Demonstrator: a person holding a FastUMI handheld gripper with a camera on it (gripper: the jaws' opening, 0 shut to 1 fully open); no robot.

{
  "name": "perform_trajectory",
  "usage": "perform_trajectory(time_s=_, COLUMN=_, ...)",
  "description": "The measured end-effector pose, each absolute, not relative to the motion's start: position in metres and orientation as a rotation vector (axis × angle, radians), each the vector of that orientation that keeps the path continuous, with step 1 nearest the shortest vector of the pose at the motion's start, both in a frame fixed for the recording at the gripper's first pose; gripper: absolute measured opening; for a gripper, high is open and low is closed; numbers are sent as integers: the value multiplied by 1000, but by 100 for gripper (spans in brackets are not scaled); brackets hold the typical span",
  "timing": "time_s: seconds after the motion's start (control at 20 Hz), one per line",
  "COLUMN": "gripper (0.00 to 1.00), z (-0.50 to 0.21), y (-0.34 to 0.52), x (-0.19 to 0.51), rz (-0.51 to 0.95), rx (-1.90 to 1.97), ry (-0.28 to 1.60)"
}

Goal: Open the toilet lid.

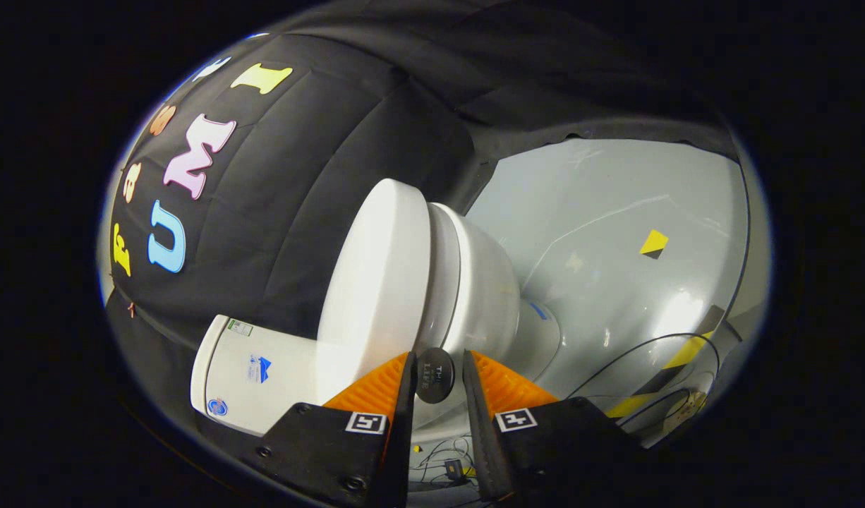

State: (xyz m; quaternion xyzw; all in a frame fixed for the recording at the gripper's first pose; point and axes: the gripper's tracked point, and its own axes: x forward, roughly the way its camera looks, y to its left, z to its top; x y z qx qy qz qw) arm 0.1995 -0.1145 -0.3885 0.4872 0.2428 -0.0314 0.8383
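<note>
A white toilet fills the middle of the tilted view. Its round lid [376, 282] lies close against the seat and bowl [478, 289], with a thin gap showing between them. The tank [256, 374] sits behind the lid, by the black cloth wall. A dark round knob [434, 375] at the lid's front edge sits between my fingers. My gripper [438, 353] is closed to a narrow gap around this knob, and both fingers seem to press on its sides.
Pale grey floor [616, 212] spreads beyond the bowl, with a yellow and black marker [653, 243] on it. Striped yellow-black tape [679, 360] and thin black cables [637, 353] lie beside the toilet base. Black cloth wall [298, 176] stands close behind the tank.
</note>
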Motion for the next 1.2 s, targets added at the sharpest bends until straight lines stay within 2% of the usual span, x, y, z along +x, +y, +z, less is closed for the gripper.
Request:
perform_trajectory(time_s=0.15, gripper=42, z=-382, y=-112, x=194, rz=-42, rx=1045, ry=512)
perform_trajectory(time_s=0.25, gripper=21, z=-386, y=-110, x=201, rz=-36, rx=1048, ry=527)
perform_trajectory(time_s=0.35, gripper=21, z=-371, y=-122, x=195, rz=-53, rx=1069, ry=491)
perform_trajectory(time_s=0.4, gripper=5, z=-378, y=-107, x=204, rz=-22, rx=1062, ry=516)
perform_trajectory(time_s=0.75, gripper=5, z=-371, y=-107, x=200, rz=-38, rx=931, ry=544)
perform_trajectory(time_s=1.2, gripper=5, z=-308, y=-95, x=193, rz=-9, rx=725, ry=491)
